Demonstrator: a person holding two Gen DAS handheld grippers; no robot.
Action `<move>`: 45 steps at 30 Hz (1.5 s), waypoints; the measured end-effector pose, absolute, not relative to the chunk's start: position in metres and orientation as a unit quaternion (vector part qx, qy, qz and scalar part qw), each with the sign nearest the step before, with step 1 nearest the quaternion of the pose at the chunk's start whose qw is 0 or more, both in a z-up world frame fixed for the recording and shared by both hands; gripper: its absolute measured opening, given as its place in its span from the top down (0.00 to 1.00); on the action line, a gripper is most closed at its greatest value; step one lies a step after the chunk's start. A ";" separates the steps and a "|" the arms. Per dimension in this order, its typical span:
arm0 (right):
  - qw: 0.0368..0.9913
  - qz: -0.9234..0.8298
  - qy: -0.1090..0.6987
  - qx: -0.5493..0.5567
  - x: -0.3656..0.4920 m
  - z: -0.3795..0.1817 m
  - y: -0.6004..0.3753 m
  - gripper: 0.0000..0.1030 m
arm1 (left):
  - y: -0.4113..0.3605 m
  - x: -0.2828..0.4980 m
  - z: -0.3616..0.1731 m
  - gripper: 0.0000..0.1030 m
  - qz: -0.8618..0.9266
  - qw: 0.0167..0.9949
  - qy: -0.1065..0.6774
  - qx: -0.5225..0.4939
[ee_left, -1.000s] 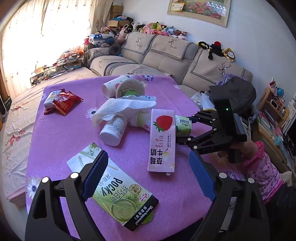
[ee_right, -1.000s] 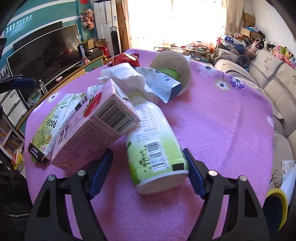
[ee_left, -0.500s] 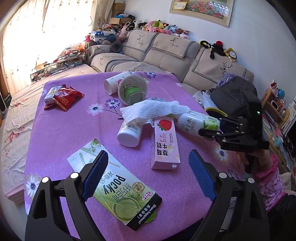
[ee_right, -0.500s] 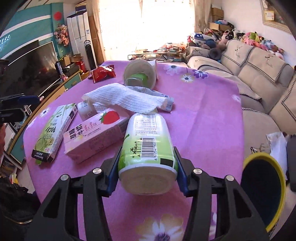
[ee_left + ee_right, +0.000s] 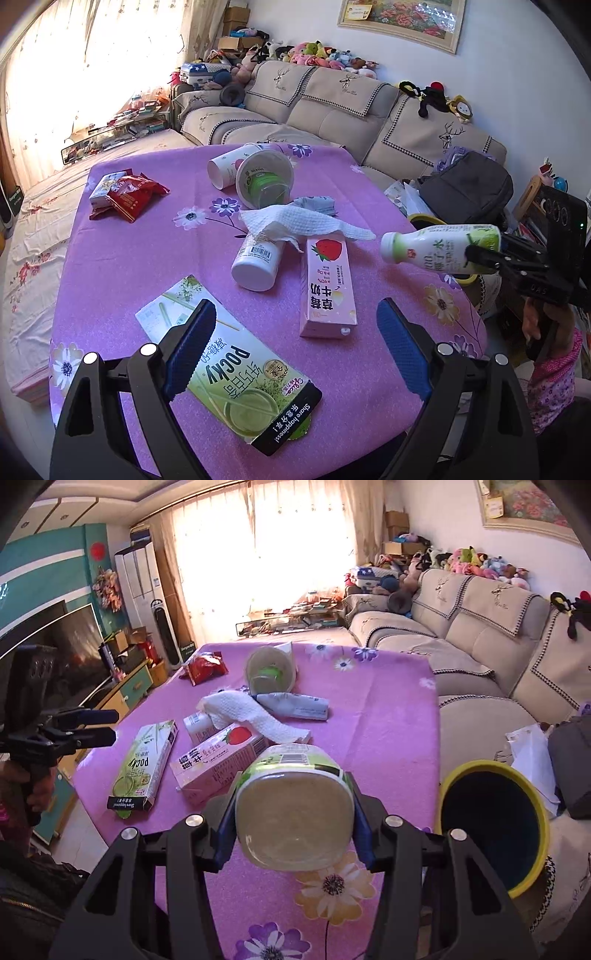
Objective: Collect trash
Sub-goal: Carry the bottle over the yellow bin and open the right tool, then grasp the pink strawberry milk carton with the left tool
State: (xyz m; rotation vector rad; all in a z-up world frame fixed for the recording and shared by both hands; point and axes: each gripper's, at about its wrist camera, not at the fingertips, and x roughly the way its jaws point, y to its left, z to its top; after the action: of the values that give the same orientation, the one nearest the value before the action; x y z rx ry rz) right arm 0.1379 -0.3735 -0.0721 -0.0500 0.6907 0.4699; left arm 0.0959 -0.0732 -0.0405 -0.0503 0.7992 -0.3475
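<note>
My right gripper (image 5: 293,823) is shut on a white and green drink bottle (image 5: 291,812), held lying flat above the table's right edge; it also shows in the left wrist view (image 5: 439,247). A yellow-rimmed trash bin (image 5: 495,827) stands just right of it, beside the table. My left gripper (image 5: 291,350) is open and empty over the near edge, above a green Pocky box (image 5: 236,373). A pink strawberry milk carton (image 5: 327,288), a white bottle (image 5: 258,258) and a paper towel (image 5: 299,223) lie mid-table.
Two tipped cups (image 5: 258,177), a crumpled blue-grey wrapper (image 5: 317,203) and red snack packets (image 5: 125,192) lie further back on the purple tablecloth (image 5: 129,258). A beige sofa (image 5: 332,110) stands behind. A dark bag (image 5: 465,192) sits at the right.
My right gripper closed on the drink bottle, lifted it off the table and drew it back to the right, toward the bin. The milk carton settled flat. My left gripper stayed open.
</note>
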 end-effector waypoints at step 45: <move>0.875 -0.119 0.465 0.067 0.240 -0.187 -0.551 0.45 | -0.152 0.128 -0.085 0.15 -0.219 0.863 0.453 0.041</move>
State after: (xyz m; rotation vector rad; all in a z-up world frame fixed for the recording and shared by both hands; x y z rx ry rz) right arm 0.2400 -0.5512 -0.1874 0.1390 0.9715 -0.2492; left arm 0.1279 -0.1519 -0.0853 0.0865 0.9498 -0.4593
